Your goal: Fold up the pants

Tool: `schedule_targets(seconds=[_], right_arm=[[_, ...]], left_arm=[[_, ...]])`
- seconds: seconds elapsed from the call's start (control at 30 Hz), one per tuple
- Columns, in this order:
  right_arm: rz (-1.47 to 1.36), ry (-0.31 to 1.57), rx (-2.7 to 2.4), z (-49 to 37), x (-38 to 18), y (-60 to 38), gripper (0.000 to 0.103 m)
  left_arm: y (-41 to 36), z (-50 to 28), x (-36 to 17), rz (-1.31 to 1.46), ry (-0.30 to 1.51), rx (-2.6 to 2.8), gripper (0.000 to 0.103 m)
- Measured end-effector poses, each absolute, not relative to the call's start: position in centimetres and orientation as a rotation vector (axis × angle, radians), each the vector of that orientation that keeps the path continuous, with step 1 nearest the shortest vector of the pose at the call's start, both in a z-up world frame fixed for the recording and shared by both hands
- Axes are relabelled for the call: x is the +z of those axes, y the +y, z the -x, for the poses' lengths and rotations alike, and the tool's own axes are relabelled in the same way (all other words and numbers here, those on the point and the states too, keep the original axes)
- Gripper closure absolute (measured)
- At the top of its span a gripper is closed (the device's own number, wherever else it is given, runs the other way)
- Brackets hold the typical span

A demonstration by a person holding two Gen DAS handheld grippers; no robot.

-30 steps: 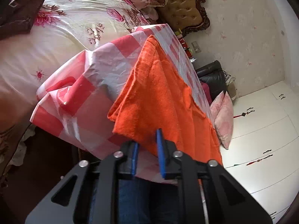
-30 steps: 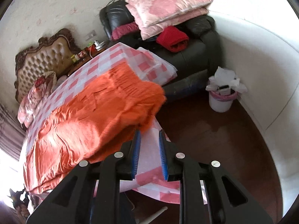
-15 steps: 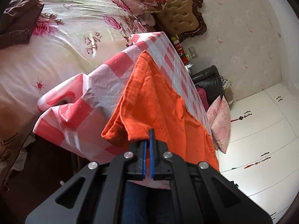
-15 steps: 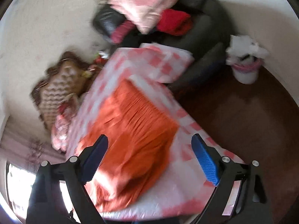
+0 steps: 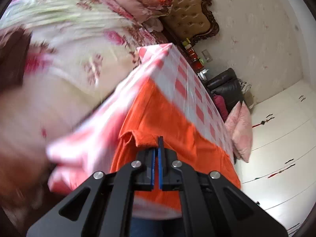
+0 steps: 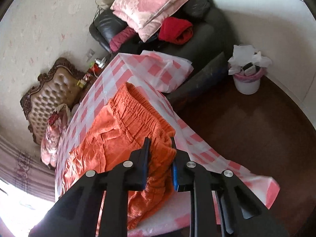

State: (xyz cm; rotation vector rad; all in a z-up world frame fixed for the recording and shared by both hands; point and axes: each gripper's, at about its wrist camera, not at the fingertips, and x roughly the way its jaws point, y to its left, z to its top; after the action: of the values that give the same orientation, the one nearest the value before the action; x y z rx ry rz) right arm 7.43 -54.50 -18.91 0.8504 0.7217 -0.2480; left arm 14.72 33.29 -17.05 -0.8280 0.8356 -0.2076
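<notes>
Orange pants lie on a table under a pink-and-white checked cloth, with the gathered waistband toward the far right. My left gripper is shut on the hem of a leg of the orange pants at the table's near end, and the hem is lifted slightly. My right gripper is partly open, with its jaws on either side of the near corner of the waistband. I cannot tell whether the fingers touch the fabric.
A bed with floral bedding and a tufted headboard lies to the left. A black armchair piled with pink pillows and red clothes stands beyond the table. A white bin stands on the dark floor. White wardrobe doors are at the right.
My left gripper closed on the pants leg hem and has lifted it a little. My right gripper opened wide, then came in narrower around the waistband corner.
</notes>
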Motion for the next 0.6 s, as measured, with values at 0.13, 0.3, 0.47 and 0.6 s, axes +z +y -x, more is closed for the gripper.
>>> schedule_targets(seconds=[0.13, 0.3, 0.47, 0.6], right_arm=[[-0.813, 0.681, -0.287, -5.4, -19.0, -51.6, 0.083], [-0.835, 0.684, -0.287, -4.8, -19.2, -52.7, 0.083], [-0.841, 0.742, -0.255, -6.2, -17.9, -53.9, 0.082], [-0.728, 0.738, -0.434, -4.7, -17.0, -54.1, 0.074]], left_arm=[[34.2, -16.7, -16.1, 0.752, 0.886, -0.164, 0.101], [33.4, -11.3, -16.3, 0.764, 0.857, -0.195, 0.101], [33.8, -9.2, -18.8, 0.813, 0.874, -0.167, 0.096], [33.7, -8.8, -18.4, 0.756, 0.870, -0.110, 0.080]])
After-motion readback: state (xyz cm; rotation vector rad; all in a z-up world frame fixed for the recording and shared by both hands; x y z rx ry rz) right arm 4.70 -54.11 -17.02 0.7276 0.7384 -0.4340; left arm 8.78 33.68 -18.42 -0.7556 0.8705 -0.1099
